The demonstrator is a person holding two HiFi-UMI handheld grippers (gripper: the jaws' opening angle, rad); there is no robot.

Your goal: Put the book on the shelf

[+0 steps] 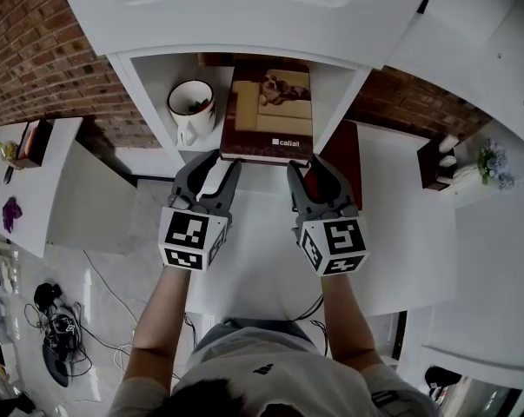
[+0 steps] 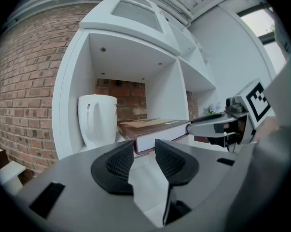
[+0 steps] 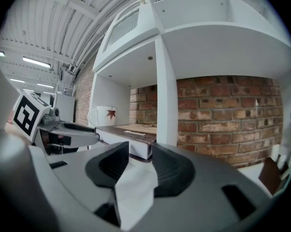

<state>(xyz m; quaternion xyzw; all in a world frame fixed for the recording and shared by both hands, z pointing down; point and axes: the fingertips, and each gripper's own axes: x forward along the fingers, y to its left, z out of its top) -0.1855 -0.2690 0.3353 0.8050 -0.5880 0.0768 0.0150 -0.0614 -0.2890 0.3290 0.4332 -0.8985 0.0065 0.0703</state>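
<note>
The shelf [image 1: 153, 94] is holding a mug [image 1: 190, 107] beside a flat book [image 1: 268, 111]. Left gripper [image 1: 220, 160] and right gripper [image 1: 308, 163] are hovering at the book's edge, jaws apart, empty.

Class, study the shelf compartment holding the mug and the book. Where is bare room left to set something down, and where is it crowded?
Free: the white tabletop right of the right tool, and a narrow strip between the book and the compartment's right wall. Crowded: the mug sits close beside the book.
</note>
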